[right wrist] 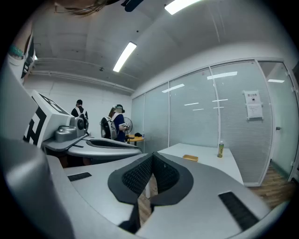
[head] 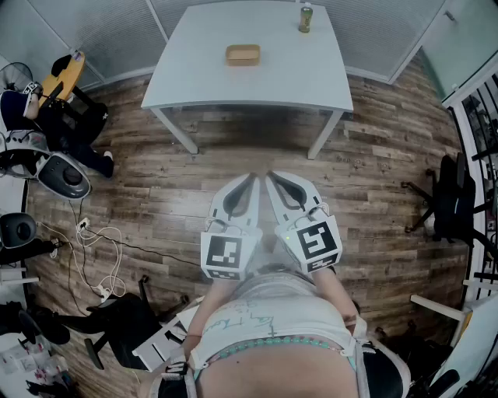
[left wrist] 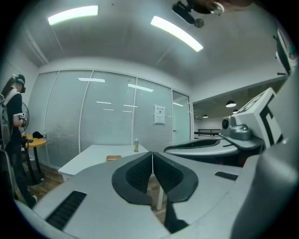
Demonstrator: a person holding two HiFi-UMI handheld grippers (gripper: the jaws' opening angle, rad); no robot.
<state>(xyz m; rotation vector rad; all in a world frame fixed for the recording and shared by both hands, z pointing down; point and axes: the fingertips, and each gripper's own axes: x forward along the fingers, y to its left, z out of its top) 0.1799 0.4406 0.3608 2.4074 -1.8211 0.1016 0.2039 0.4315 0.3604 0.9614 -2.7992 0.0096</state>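
Observation:
Both grippers are held side by side in front of the person, above a wooden floor and well short of a white table. My left gripper is shut with nothing between its pads. My right gripper is shut and empty too, tips meeting. On the table lie a small tan tray near the middle and a bottle at the far right edge. In the left gripper view the tray and bottle show far ahead; in the right gripper view the tray and bottle do too.
Glass partition walls stand behind the table. Bags, a fan, cables and a small round wooden table crowd the left side. Black chairs stand at the right and lower left. People stand far left in the right gripper view.

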